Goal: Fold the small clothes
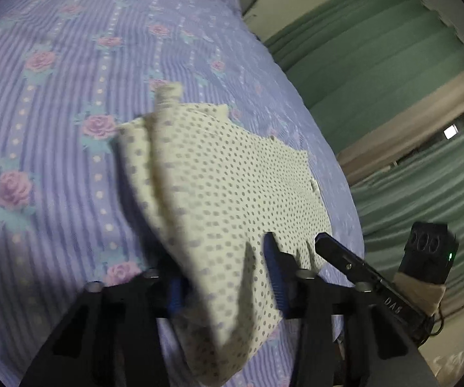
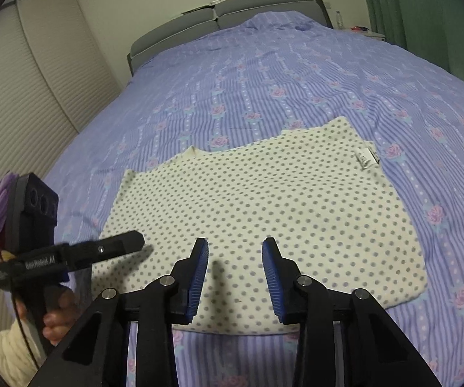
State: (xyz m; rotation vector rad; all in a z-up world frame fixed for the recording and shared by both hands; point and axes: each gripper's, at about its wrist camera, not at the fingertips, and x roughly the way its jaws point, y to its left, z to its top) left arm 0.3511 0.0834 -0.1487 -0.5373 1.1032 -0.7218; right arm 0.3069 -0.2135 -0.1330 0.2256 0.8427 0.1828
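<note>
While the cream polka-dot garment [image 2: 264,206] lies spread on the floral striped bedspread [image 2: 264,74], the left gripper [image 1: 225,271] pinches its raised near edge. The right gripper [image 2: 235,245] hovers over the cloth, jaws partly apart, gripping nothing.

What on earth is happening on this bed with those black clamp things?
A person is folding a small polka-dot garment spread on the purple flowered bedspread, using a handheld two-finger gripper in each hand. The left gripper has cloth between its fingers and lifts one edge into a fold. The right gripper hovers open over the near edge, holding nothing.
</note>
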